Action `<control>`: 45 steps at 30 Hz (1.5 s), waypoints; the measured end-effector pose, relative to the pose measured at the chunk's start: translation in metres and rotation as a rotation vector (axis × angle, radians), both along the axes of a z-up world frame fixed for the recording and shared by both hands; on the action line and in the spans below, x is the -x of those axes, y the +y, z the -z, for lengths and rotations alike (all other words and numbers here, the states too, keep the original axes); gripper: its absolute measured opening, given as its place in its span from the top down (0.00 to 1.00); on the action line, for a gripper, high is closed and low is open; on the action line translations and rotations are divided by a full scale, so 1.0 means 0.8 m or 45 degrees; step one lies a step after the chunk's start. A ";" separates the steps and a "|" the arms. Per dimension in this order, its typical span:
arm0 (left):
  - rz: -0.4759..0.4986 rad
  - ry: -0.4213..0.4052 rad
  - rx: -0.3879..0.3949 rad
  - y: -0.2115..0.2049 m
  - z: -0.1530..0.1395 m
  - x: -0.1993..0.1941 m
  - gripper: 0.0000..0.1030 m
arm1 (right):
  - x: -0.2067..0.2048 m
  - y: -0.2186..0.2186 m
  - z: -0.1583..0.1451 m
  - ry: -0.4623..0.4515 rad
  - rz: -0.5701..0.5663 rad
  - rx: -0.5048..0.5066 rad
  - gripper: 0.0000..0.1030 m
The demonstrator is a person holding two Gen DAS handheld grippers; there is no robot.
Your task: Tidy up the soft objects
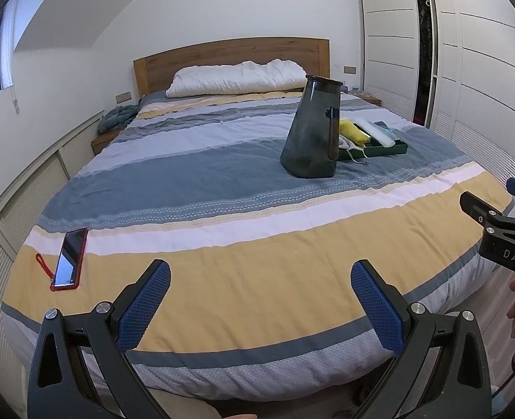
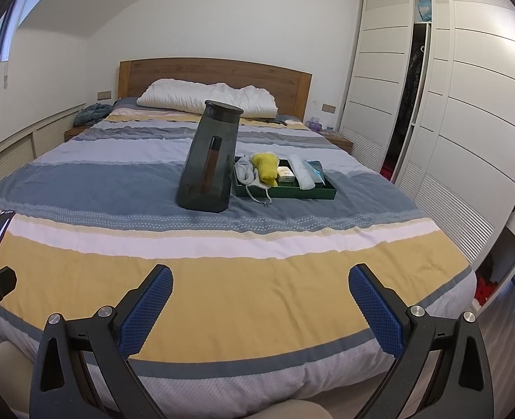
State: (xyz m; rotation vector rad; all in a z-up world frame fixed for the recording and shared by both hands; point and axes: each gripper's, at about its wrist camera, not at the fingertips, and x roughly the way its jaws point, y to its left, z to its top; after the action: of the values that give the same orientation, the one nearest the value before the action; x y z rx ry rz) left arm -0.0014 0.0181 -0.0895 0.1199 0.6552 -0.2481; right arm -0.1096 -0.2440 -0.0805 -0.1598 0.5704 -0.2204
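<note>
Striped bedspread [image 2: 222, 279] foot edge bare, green tray [image 2: 327, 193] mid-bed, pitcher [image 2: 208, 160] beside

The only lettering I can read is "DAS", white capitals on the black body of the right tongs [image 1: 508, 241], at the edge of the left wrist view.

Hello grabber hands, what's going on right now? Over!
Left gripper and right gripper open, empty, at foot of bed. Soft things in green tray, untouched. Dark jug stands beside tray, left.
</note>
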 end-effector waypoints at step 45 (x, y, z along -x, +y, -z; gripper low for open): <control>-0.014 -0.002 0.029 0.006 -0.007 0.002 0.02 | 0.001 -0.008 0.001 -0.007 0.027 -0.045 0.00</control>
State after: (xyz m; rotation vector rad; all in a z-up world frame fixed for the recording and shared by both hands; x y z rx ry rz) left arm -0.0030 0.0231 -0.0837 0.0945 0.6511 -0.2451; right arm -0.1106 -0.2501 -0.0813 -0.1190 0.5707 -0.2311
